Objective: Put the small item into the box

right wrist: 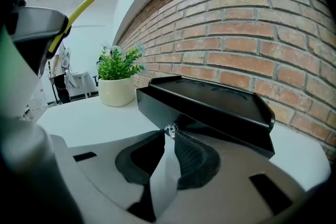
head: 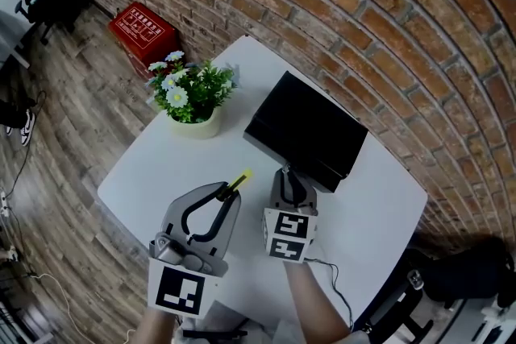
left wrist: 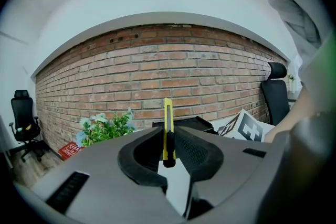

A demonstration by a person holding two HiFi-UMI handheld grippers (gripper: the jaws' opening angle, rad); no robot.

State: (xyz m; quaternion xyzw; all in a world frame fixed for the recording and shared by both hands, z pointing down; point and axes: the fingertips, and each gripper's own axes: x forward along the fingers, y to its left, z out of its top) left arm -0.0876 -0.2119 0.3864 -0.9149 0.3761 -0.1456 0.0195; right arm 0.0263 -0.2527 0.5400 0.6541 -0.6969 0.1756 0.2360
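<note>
Your left gripper (head: 229, 191), raised above the table (head: 153, 169), pinches the yellow cutter (left wrist: 167, 128) upright in closed jaws. Your right gripper (head: 289, 175) reaches forward, clamped on the small clear knob (right wrist: 169, 131) of the black box (head: 310, 129).

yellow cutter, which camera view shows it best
The left gripper view: the yellow cutter stands upright at centre frame, clamped between the left gripper jaws. The head view shows only its tip poking past the jaws. The right gripper view catches it slanting at the top left, lower end hidden.
</note>
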